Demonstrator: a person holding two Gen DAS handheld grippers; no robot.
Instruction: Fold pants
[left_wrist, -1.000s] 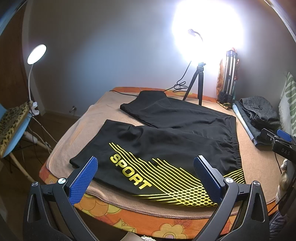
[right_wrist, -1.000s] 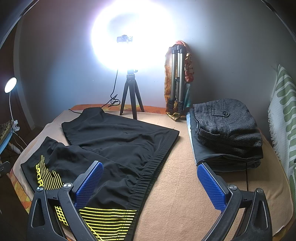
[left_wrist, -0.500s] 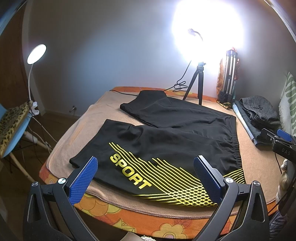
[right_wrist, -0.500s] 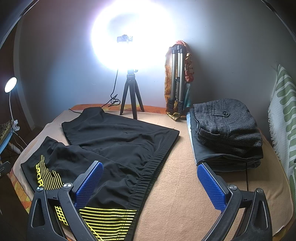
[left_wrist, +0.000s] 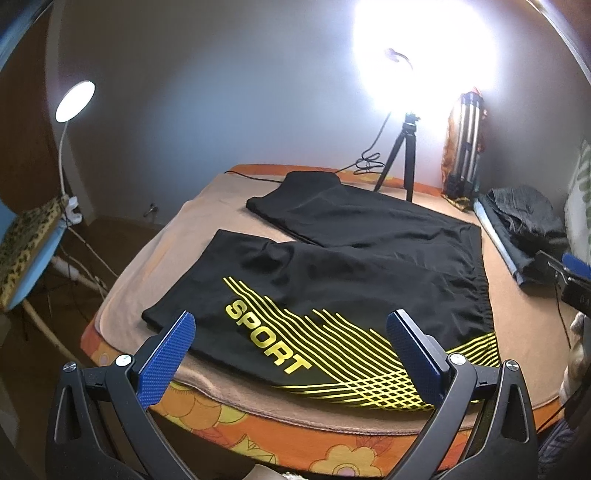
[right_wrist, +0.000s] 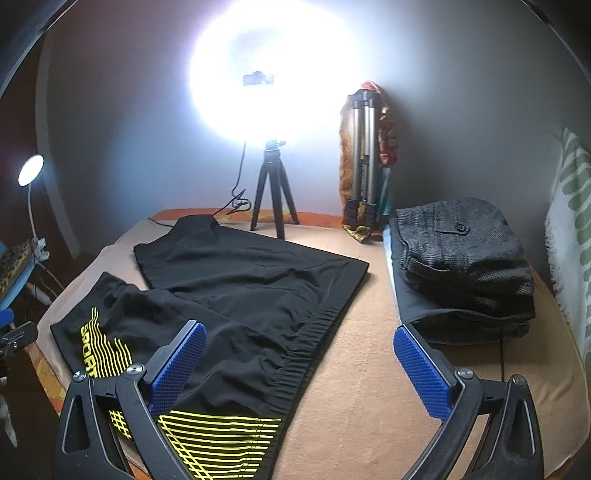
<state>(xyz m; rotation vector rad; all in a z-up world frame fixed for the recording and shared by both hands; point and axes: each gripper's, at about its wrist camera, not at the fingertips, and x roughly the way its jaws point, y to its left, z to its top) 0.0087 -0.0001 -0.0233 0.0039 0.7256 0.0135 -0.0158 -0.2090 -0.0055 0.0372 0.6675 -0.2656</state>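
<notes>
Covering most of the bed (left_wrist: 155, 236), a tan blanket (right_wrist: 369, 369) carries the black pants (left_wrist: 351, 266), which lie flat and unfolded, both legs spread towards the lamp side and the waistband (right_wrist: 314, 343) towards a stack of folded clothes (right_wrist: 465, 266). Behind stand a ring light (right_wrist: 266, 74) on its tripod (right_wrist: 273, 199) and a second tripod (right_wrist: 364, 162). The left gripper (left_wrist: 291, 350) hovers over the near leg with fingers spread wide, holding nothing; the right gripper (right_wrist: 299, 365) hangs likewise wide and empty near the waistband. A clean first fold probably calls for pinching the near leg's hem and waistband corner together, lifting evenly, and laying that leg onto the far one with edges matched. Yellow lettering (left_wrist: 266, 343) on the near leg reads "SPORT".
</notes>
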